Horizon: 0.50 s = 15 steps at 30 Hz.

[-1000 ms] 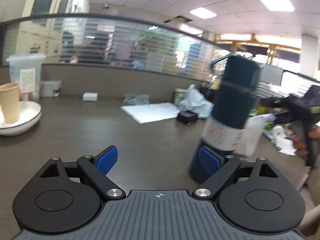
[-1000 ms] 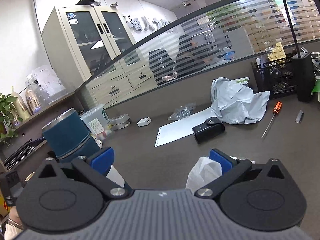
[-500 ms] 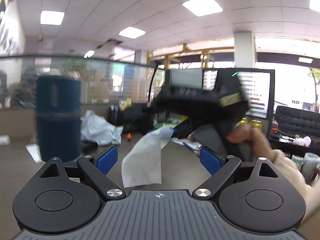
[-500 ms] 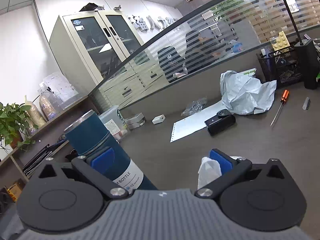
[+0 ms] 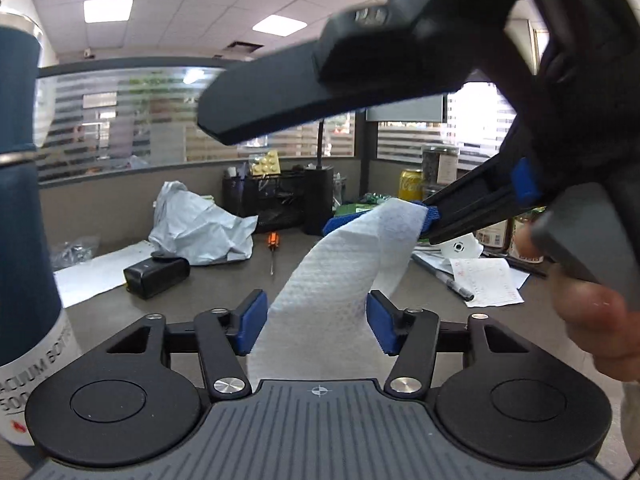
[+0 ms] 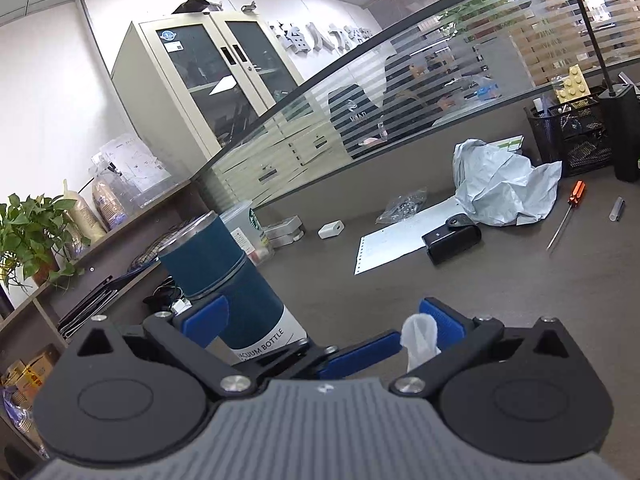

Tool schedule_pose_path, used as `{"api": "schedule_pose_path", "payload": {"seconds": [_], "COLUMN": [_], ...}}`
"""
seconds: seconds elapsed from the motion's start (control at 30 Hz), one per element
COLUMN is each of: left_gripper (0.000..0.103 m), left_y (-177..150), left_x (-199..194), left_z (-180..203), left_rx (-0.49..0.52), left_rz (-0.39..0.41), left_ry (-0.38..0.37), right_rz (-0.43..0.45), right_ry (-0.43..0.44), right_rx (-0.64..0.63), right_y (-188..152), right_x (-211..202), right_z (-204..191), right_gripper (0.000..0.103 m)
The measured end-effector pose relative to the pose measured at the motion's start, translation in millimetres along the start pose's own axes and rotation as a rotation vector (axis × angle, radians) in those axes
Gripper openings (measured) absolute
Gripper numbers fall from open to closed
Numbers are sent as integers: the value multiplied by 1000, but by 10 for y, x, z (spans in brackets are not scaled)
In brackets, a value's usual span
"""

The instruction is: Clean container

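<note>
A dark blue vacuum bottle [image 5: 24, 200] [image 6: 224, 280] with a white label stands on the brown desk, at the left edge of the left wrist view. A white paper towel [image 5: 332, 280] [image 6: 418, 338] hangs from the fingers [image 5: 472, 200] of my right gripper, which reaches in from the upper right. My left gripper [image 5: 316, 326] is closing on the towel's lower part, and its blue pads [image 5: 252, 326] touch both edges. My right gripper [image 6: 324, 316] has its pads wide apart, with the towel's top against the right one. How the towel stays there is hidden.
On the desk lie a crumpled grey bag [image 6: 504, 188], a black case [image 6: 452, 238], an orange-handled screwdriver [image 6: 568, 212] and a perforated paper sheet [image 6: 396, 244]. A black mesh organiser [image 6: 576, 136] stands at the back. A hand [image 5: 592, 320] holds the right gripper above loose papers [image 5: 488, 280].
My left gripper swung right, away from the bottle, to the hanging towel, and its jaws narrowed onto it. One of its fingers now shows in the right wrist view. The right gripper barely moved.
</note>
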<state>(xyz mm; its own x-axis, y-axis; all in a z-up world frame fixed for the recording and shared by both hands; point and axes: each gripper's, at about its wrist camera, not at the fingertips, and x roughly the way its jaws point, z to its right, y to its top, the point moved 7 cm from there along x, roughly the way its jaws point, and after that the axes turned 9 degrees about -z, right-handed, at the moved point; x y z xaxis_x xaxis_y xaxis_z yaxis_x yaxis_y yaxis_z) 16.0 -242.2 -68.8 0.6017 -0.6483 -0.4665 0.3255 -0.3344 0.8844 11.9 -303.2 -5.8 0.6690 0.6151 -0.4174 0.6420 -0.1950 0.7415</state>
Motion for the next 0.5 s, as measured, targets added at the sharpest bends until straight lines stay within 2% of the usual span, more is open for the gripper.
{"api": "schedule_pose_path", "payload": {"seconds": [0.03,0.07,0.1,0.2,0.37,0.5], "left_gripper": [36,20,9,3,2,2], "left_y": [-5,-12,-18,-28,-52,-63], "left_x": [29,57,89,167,204,214], "left_z": [-13,-27,-41,-113,-203,-245], "left_rx": [-9,-20,-26,-49,-85,-102], "left_rz": [-9,-19,-30,-56,-86,-98], "left_ry": [-2,-4,-3,12,30,28], "right_rz": [-3,-4,-5,-11,-12,24], "right_ry": [-3,-7,-11,-11,-18,-2], "right_rx": [-1,-2,1,10,1,11], "right_y": [-3,-6,-6,-12,-18,52], "right_x": [9,12,19,37,45,-33], "right_z": [3,6,21,53,61,74], "right_gripper": [103,103,103,103,103,103]}}
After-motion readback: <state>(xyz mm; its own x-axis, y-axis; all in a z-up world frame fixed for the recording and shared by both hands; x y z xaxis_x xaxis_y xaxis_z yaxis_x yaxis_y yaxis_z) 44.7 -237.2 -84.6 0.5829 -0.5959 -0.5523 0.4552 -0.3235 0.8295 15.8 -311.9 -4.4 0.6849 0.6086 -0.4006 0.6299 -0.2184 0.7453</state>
